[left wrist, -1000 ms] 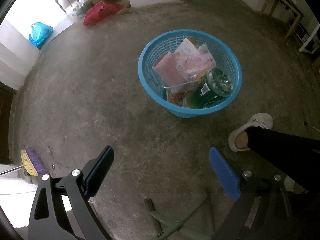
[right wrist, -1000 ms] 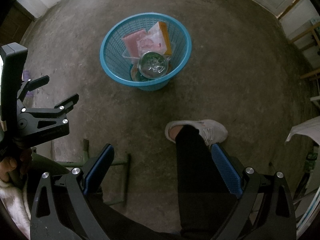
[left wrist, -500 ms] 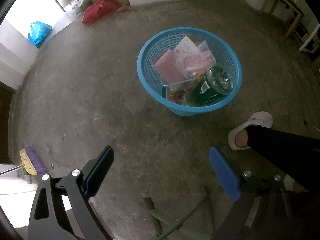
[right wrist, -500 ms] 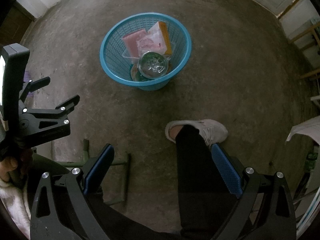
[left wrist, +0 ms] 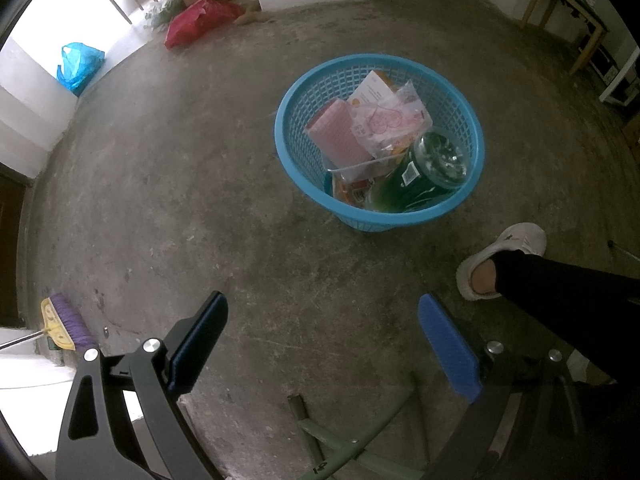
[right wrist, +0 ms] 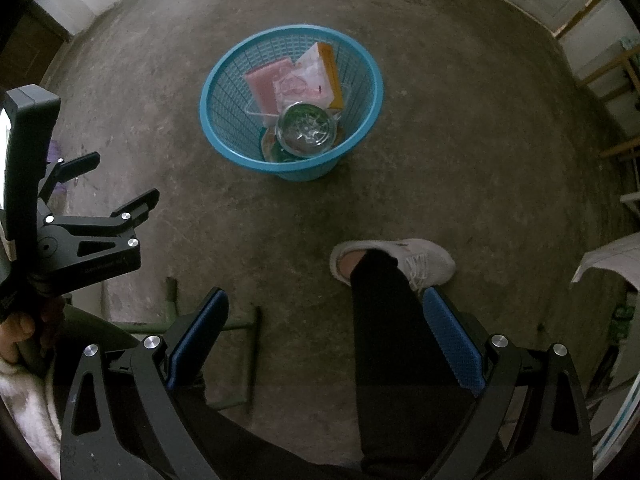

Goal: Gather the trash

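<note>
Blue latticed plastic, a round basket [left wrist: 380,212] stands on the bare grey concrete floor [left wrist: 200,200], at about one o'clock from the left gripper [left wrist: 322,336] and at about eleven o'clock from the right gripper [right wrist: 324,336]. Inside it lies the collected trash: a flat pink rectangular packet [left wrist: 338,136] leaning at the nine o'clock side, a crinkled clear wrapper with pink print [left wrist: 384,120] over a white and orange carton [right wrist: 330,68], and a green plastic bottle [left wrist: 420,180] lying with its ribbed base turned upward at the five o'clock side. An orange printed wrapper [left wrist: 352,194] shows under the bottle, at the basket's near wall.

Both claws are released: the left gripper's blue-padded fingers [left wrist: 448,348] are spread wide with nothing between them, and the right gripper's fingers [right wrist: 452,344] are spread the same way, empty, above a black trouser leg [right wrist: 384,320] and a white sneaker [right wrist: 420,264]. In the right wrist view the left gripper appears at nine o'clock, held by a hand [right wrist: 18,336] in a pale fuzzy sleeve [right wrist: 20,400].

At twelve o'clock beyond the basket lies a red plastic bag [left wrist: 196,20]; a blue plastic bag [left wrist: 78,66] sits at ten o'clock. A purple-bristled broom head with a yellow back [left wrist: 66,326] rests at eight o'clock. A green metal frame [left wrist: 340,448] lies just below the left gripper.
</note>
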Tool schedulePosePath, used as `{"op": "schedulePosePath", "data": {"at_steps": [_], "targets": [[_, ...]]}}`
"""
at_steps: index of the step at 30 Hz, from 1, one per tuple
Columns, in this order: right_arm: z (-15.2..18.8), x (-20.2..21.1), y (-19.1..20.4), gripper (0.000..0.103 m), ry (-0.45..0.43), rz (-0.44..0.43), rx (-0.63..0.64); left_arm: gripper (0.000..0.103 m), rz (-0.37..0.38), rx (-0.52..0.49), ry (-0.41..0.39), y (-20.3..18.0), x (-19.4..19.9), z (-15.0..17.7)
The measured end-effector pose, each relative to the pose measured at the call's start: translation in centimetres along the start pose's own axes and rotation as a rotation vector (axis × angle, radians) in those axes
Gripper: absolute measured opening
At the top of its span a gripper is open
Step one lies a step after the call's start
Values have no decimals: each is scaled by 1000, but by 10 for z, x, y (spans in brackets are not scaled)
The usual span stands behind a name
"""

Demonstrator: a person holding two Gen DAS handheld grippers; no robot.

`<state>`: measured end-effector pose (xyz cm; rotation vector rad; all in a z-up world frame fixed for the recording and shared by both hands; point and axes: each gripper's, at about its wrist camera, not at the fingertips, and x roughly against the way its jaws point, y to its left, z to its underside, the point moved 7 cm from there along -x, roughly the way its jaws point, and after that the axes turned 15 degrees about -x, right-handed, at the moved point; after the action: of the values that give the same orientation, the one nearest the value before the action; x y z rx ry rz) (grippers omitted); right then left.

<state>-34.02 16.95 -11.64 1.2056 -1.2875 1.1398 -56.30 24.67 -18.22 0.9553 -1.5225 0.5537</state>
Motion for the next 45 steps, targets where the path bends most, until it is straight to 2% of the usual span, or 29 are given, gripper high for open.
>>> {"op": "schedulePosePath", "data": {"at_steps": [45], "targets": [[1,1,0,94,1,2,-2,94,5,3,5,2,-2,3]]}}
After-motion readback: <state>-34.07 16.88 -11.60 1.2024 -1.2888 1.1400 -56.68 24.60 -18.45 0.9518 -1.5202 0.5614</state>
